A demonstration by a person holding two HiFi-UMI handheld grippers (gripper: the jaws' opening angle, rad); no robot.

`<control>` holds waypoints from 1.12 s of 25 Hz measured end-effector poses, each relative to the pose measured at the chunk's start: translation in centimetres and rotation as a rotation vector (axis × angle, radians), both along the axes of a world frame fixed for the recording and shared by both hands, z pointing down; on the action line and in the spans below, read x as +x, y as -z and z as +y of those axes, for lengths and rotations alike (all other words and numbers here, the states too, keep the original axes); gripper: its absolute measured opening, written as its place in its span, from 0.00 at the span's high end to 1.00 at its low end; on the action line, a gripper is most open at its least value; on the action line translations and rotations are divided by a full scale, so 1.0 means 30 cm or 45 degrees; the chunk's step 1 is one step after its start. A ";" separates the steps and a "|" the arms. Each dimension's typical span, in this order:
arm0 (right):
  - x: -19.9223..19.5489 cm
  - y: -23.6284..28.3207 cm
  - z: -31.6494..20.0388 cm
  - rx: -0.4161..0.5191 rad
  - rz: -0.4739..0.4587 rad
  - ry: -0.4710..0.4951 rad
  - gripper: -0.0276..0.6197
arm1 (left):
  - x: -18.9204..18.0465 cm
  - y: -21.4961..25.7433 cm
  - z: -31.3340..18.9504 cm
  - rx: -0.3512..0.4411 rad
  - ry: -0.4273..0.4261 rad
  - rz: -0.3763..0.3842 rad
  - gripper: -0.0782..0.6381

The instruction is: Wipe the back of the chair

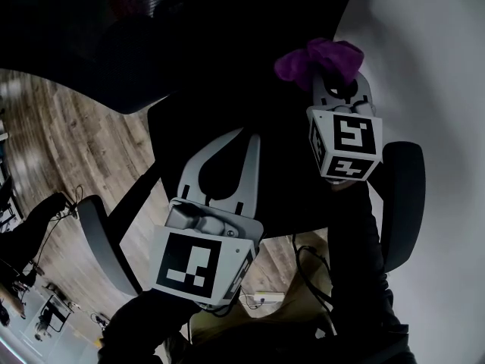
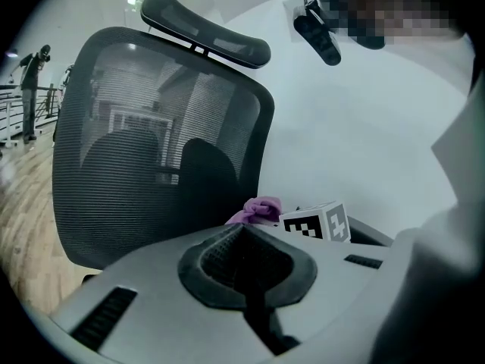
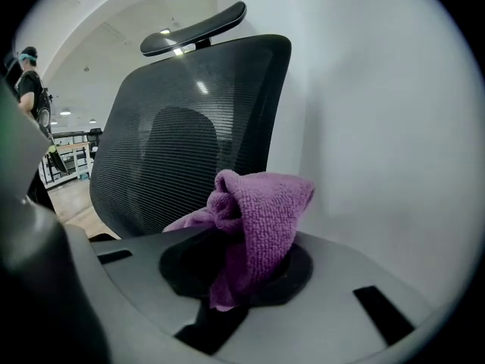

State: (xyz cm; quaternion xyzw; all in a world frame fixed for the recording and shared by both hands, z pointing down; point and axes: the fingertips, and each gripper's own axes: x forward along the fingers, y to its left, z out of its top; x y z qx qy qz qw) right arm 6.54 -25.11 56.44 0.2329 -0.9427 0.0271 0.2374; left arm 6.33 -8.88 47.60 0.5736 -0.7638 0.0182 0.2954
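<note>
Clamping a bunched purple cloth (image 3: 261,211) between its fingers, the right gripper (image 1: 337,86) is hovering close to the mesh chair back (image 3: 189,127), though I can't tell whether the cloth is touching it, while the left gripper (image 1: 246,139) is riding beside it with its fingers pressed together on nothing. To do this well, I'd say, the cloth is needing firm, flat pressure and long overlapping sweeps, working up toward the headrest (image 3: 193,29) beyond.

Terry cloth (image 3: 261,211), mesh chair (image 3: 182,127), probably wooden floor (image 1: 68,142)
</note>
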 end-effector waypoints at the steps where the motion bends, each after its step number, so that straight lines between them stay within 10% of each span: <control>1: 0.002 -0.005 0.003 0.003 -0.002 -0.001 0.85 | 0.001 -0.009 0.007 -0.004 0.003 0.001 0.89; 28: -0.134 -0.104 0.165 0.048 0.100 0.116 0.85 | -0.104 -0.079 0.169 -0.015 0.093 0.006 0.89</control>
